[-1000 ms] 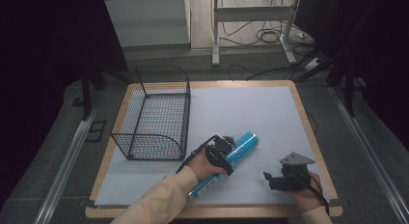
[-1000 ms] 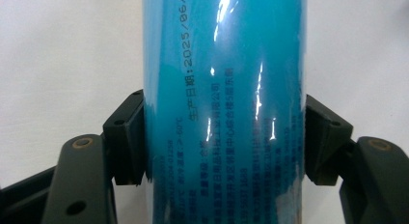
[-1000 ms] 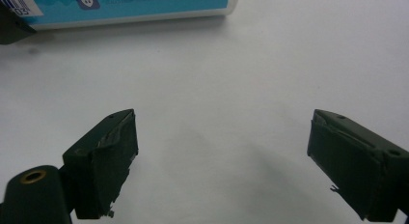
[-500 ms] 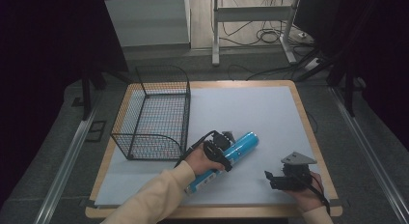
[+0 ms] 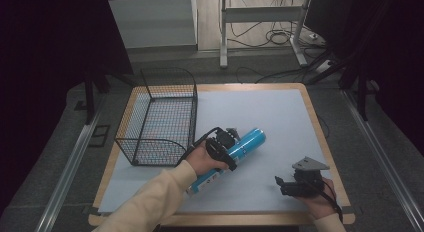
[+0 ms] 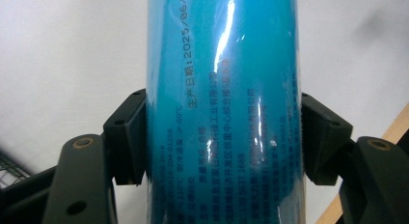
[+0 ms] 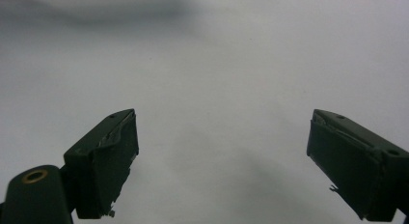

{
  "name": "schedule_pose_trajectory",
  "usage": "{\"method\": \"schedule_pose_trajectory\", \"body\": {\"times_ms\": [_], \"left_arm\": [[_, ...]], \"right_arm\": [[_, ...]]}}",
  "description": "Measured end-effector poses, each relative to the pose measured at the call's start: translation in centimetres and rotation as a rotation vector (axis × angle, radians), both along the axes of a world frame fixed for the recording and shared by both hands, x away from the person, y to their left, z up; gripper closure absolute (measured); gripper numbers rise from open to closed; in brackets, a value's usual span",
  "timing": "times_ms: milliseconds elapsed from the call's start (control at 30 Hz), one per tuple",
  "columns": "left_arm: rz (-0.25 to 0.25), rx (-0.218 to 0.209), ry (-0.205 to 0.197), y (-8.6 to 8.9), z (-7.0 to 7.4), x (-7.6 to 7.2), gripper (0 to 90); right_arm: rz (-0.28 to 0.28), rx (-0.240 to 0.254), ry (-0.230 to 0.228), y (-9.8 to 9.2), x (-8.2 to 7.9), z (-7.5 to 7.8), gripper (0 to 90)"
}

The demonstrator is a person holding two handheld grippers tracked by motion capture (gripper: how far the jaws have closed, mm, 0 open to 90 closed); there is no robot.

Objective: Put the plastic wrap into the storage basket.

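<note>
We lifted the blue tube [image 5: 235, 154] slightly off the worktop [image 5: 270, 112]; left gripper [image 5: 225, 144] fingers [image 6: 126, 137] clamped on it, right gripper [image 5: 292, 184] fingers [image 7: 108, 156] apart, empty.

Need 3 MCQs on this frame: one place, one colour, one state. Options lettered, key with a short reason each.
1. Where does the wire basket stand on the table?
A. at its left side
B. at its right edge
C. in the middle

2. What colour is the tube?
A. red
B. blue
C. yellow

3. How do the right gripper jaws stand?
A. shut on the tube
B. shut on the basket
C. open, nothing between them

Key: 1 A, the high view shows the basket at the table's left. 2 B, the tube clamped in the left gripper is bright blue. 3 C, the right gripper view shows its jaws wide apart over bare table.
</note>
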State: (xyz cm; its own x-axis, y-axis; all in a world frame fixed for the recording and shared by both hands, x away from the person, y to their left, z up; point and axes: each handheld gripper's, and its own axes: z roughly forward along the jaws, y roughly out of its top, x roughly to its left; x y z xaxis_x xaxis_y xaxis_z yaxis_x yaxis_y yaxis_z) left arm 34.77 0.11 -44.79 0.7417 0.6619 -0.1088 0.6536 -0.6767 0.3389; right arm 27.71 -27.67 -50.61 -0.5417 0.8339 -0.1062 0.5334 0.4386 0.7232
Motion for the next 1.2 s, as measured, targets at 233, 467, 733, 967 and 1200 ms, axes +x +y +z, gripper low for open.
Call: {"method": "schedule_pose_trajectory", "body": {"times_ms": [233,467,733,967,1200], "left_arm": [[-0.001,0.007,-0.001,0.3,0.4,0.2,31.3],[0.007,0.014,-0.009,0.3,1.1,0.5,31.3],[0.005,0.015,-0.006,0.5,1.6,1.0,31.3],[0.015,-0.002,-0.014,0.9,2.2,1.3,31.3],[0.047,-0.036,-0.046,1.2,3.4,1.9,31.3]], "right_arm": [[-0.004,0.002,0.000,-0.1,0.1,0.0,11.2],[-0.002,0.004,-0.006,-0.2,0.1,0.0,11.3],[-0.007,-0.001,-0.005,-0.2,0.2,0.0,11.3],[-0.014,0.001,-0.008,-0.4,0.3,0.0,11.3],[-0.015,0.000,-0.008,-0.4,0.3,0.0,11.3]]}}
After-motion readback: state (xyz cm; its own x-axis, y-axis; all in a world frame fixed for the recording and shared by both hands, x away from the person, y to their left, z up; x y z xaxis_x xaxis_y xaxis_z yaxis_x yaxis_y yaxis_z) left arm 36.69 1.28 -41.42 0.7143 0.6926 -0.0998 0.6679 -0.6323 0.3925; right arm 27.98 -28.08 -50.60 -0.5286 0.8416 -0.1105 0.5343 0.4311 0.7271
